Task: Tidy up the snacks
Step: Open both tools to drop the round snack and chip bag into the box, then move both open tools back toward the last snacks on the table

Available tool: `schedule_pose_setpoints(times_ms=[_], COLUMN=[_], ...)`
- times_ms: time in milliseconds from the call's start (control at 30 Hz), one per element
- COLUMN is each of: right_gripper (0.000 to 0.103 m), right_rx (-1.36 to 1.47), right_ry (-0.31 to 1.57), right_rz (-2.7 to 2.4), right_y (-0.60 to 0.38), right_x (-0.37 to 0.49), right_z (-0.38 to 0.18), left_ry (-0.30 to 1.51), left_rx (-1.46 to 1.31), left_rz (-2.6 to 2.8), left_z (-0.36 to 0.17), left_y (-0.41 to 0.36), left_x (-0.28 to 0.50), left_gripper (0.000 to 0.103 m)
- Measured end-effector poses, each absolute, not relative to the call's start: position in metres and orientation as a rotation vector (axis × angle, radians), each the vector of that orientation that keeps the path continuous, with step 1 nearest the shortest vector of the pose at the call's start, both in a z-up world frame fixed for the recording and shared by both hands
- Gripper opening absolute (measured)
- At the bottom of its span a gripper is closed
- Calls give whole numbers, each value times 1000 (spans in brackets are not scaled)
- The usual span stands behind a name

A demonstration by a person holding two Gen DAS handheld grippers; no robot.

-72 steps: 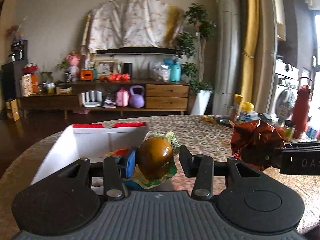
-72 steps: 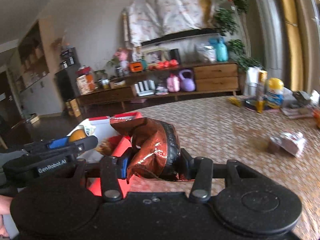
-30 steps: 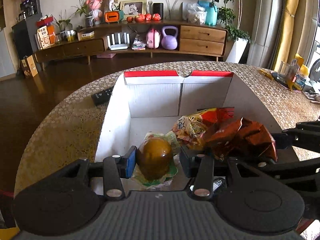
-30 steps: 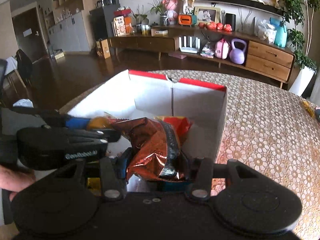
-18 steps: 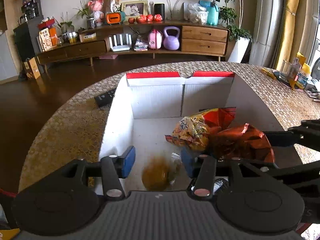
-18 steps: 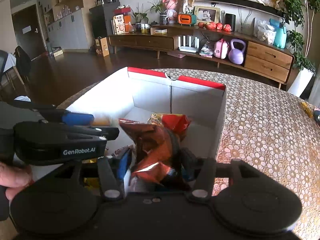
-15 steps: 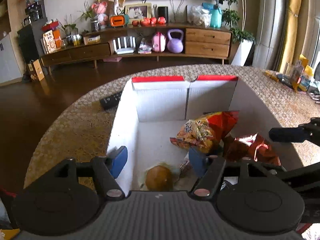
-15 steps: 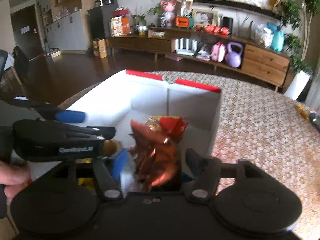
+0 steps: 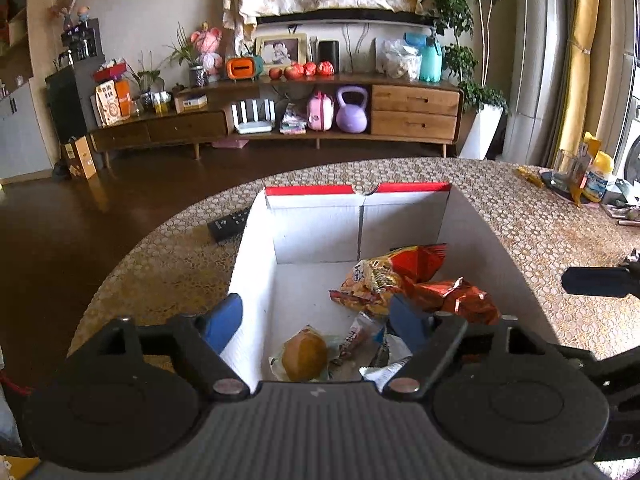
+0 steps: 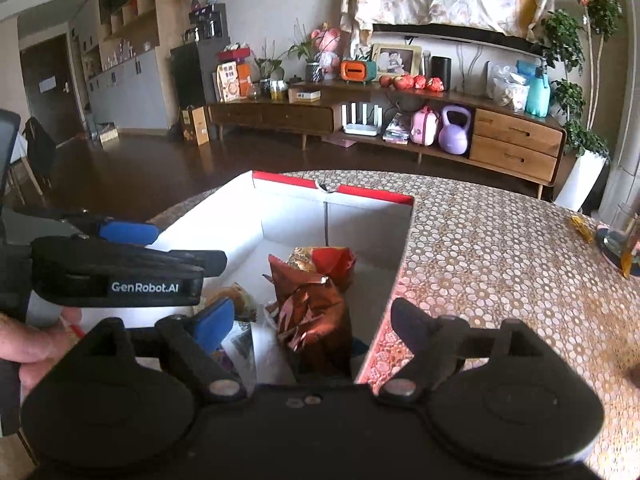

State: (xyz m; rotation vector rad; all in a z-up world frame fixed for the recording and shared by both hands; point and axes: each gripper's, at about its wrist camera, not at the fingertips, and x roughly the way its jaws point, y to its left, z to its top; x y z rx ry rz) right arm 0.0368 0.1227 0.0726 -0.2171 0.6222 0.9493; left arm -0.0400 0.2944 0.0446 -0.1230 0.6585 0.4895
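Over the white box [image 9: 256, 280] with the red top edge, both grippers hang with jaws spread wide and nothing between the pads. Left gripper [image 9: 316, 316]: jaws have just been opening; the round brown snack [image 9: 304, 354] in clear wrap lies on the box floor below, near the left wall, free of the pads. Right gripper [image 10: 312, 320]: jaws have just been opening too; the shiny red-brown foil bag [image 10: 316, 320] stands loose in the box under the gap, touching neither finger. Behind that bag, an orange-and-red chip bag [image 9: 384, 276] lies toward the box's right side, touching the foil bag. A few small wrapped packets [image 9: 360, 336] lie beside the brown snack at the near end of the box. Box sits on a table [image 9: 160, 264] with a lace-pattern cloth. Black remote [image 9: 228, 224] on the table, just left of the box's far corner. From the right wrist view the left gripper's body is seen at left, over the box's left wall, with a person's hand [image 10: 28, 340] on its handle. Far right of the table: a glass [image 9: 566, 168] and a yellow-capped bottle [image 9: 600, 172], well apart from the box.
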Motion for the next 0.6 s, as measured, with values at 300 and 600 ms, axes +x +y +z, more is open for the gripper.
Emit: schedule_pose_setpoints(times_ms=[300,600], right_gripper=[98,101], right_rx=[-122,-31], right_ry=[606,582], right_rz=[901,826], right_y=[76,12], right_x=[31,30], right_z=[81,80], left_ry=[606,547], left_rx=[-105,-112], left_rz=[466,405], left_z=[57,65], left_y=[264,221], left_x=[-52,-51], left_gripper=[92,101])
